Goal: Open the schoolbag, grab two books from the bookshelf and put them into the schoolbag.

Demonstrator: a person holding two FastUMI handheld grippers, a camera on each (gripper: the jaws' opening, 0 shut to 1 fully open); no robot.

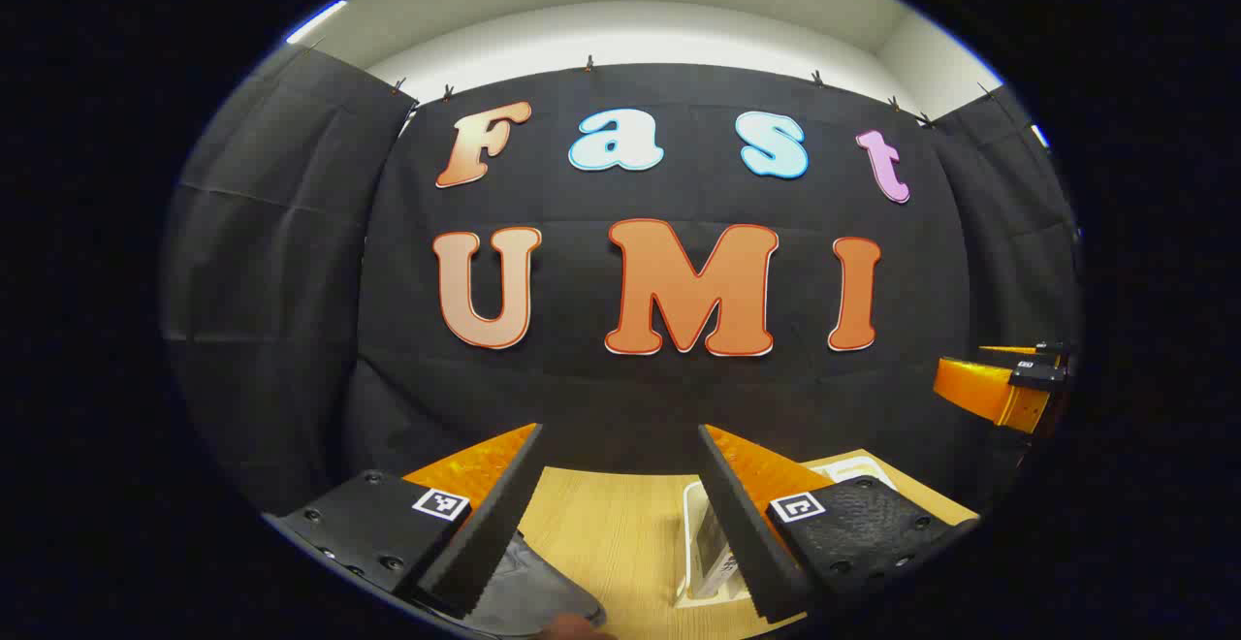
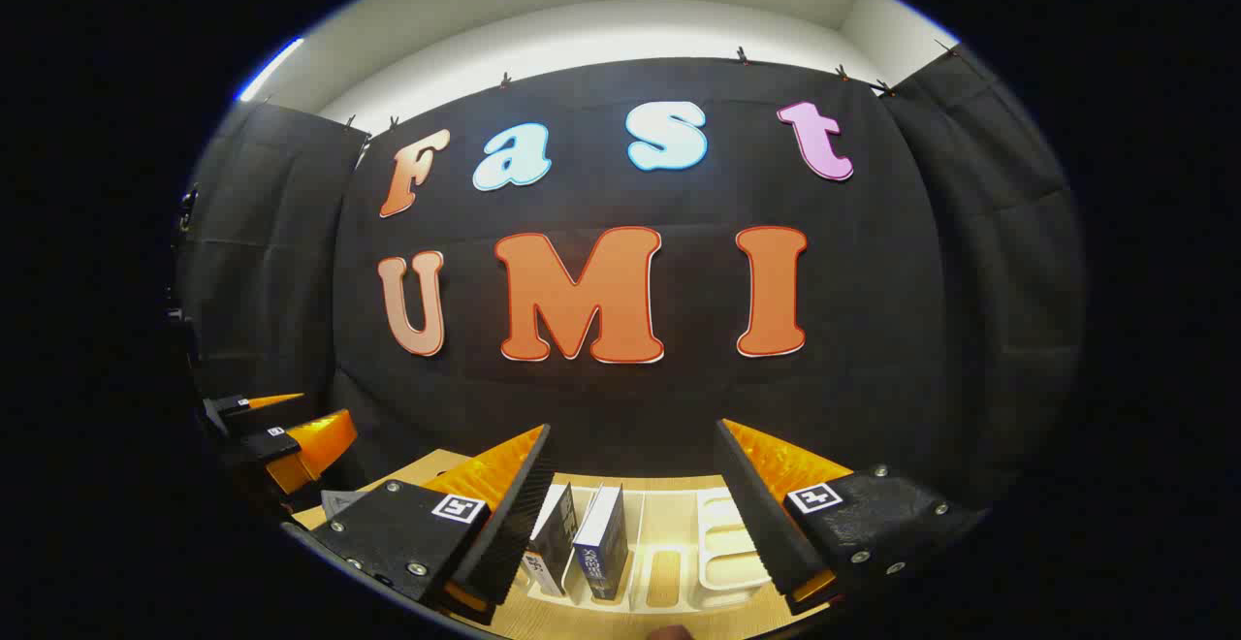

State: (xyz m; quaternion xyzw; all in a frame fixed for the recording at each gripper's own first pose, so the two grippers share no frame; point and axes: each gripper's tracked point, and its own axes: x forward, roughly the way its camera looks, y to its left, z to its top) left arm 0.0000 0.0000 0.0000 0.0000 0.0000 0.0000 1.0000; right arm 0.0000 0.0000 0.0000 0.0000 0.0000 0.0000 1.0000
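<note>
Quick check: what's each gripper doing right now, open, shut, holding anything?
Left gripper: open, holding nothing, above the wooden table.
Right gripper: open, holding nothing, books below.

The table (image 1: 611, 533) is light yellow wood with a fine grain. On it lies a dark grey schoolbag (image 1: 528, 596). The bookshelf (image 2: 722, 548) is a creamy white rack. One book (image 2: 603, 543) in it has a dark blue cover with pale lettering on the spine; the book beside it (image 2: 553, 538) is black and white. The wall above the cloth is plain white.
</note>
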